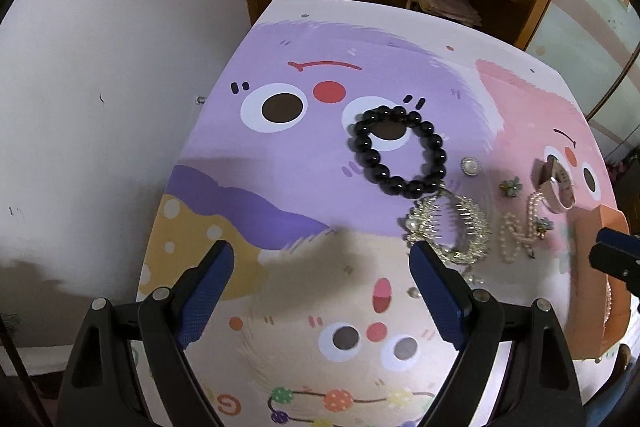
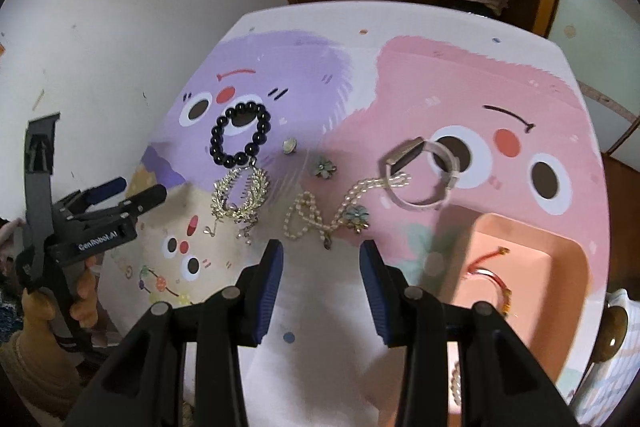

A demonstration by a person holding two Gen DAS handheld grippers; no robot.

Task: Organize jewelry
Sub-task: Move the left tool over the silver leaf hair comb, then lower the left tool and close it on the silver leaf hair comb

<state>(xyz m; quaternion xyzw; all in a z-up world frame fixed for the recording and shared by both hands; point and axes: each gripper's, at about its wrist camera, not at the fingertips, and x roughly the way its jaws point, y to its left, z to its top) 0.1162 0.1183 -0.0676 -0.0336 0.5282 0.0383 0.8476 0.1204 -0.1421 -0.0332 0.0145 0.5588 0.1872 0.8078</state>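
Left wrist view: left gripper (image 1: 320,263) fingers spread wide, empty, above the table (image 1: 240,195); black bead bracelet (image 1: 396,151) lies ahead, slightly right. Right wrist view: right gripper (image 2: 322,259) fingers partly spread, empty; pearl strand (image 2: 320,211) lies just ahead, running crosswise; pink tray (image 2: 576,267) sits right of it.

Black left tool (image 2: 132,193) marked "GenRobot.AI", blue ribbed pads (image 1: 206,291).

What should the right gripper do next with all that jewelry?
Probably dip toward the pearl strand. It lies loose just ahead of the right gripper, which is open and empty, and the pink tray sits beside it.
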